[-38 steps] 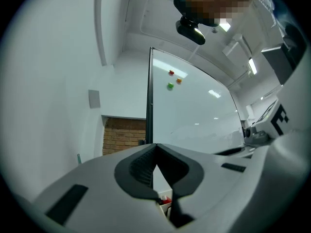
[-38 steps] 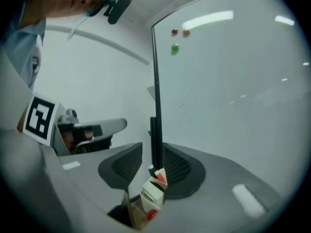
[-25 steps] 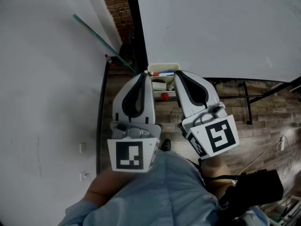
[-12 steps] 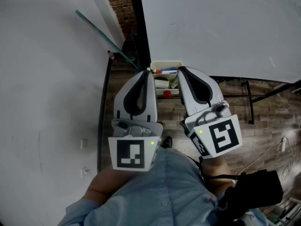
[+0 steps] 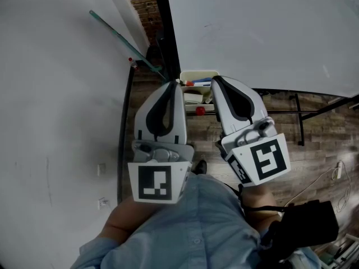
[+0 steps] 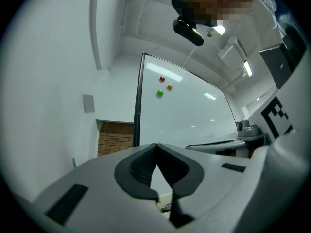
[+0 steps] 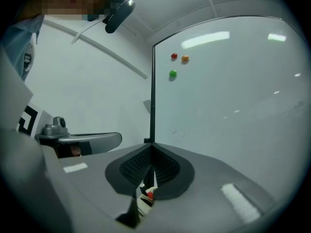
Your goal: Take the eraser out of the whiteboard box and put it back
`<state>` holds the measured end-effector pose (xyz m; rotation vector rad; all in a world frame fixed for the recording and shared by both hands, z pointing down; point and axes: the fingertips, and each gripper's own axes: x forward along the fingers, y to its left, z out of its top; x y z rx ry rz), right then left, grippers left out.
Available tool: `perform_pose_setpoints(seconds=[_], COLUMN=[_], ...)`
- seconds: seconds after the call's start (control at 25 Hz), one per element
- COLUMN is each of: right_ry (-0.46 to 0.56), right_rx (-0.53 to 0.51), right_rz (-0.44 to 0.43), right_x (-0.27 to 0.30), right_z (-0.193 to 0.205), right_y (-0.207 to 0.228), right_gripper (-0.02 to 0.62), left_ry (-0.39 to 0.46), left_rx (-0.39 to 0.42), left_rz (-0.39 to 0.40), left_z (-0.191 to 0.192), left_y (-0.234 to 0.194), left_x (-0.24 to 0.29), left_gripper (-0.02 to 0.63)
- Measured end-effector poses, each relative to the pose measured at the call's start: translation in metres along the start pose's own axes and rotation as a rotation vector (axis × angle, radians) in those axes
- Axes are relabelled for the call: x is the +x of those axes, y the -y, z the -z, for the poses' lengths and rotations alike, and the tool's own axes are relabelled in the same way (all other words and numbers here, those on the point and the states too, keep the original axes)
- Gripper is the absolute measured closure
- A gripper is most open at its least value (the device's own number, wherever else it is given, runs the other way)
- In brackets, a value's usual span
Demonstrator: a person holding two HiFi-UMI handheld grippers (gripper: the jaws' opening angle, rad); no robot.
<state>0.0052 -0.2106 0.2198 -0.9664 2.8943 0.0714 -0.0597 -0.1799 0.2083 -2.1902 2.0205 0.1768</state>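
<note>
The left gripper's (image 6: pixel 156 145) two fingers (image 6: pixel 137 168) are meeting at their tips, shut on nothing; only a narrow triangular gap is showing between the dark pads lower down. The right gripper's (image 7: pixel 151 145) two fingers (image 7: pixel 169 171) are likewise lying closed tip to tip and gripping nothing. Both grippers are pointing side by side toward one cream whiteboard box (image 5: pixel 197 74), their tips hovering just short of it, the left at the box's left edge and the right at its right edge, neither one touching it.

Inside the box one pale block (image 5: pixel 192 98) is lying; it may be the eraser, though it is showing too small to be sure. One small red thing (image 5: pixel 199 110) is sitting at the box's near end.

The box is hanging at the lower edge of one whiteboard (image 7: pixel 233 96). High above the box three magnets are sticking to the board: one red magnet (image 7: pixel 174 56), one orange magnet (image 7: pixel 185 58) and one green magnet (image 7: pixel 172 74). Under the box the wooden floor (image 5: pixel 314 133) is showing.
</note>
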Motion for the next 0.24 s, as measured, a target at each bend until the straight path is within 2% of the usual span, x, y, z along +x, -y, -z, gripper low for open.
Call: perform_pose_setpoints(seconds=[0.24], right_ry=[0.004], right_rx=[-0.006], right_rz=[0.002], right_x=[0.0006], right_z=[-0.0015], right_y=[0.0047], right_gripper=[0.595], left_ry=[-0.009], left_rx=[-0.004], left_rz=[0.002], left_z=[0.0024], left_y=[0.0020], left_x=[0.0027], left_gripper=[0.601])
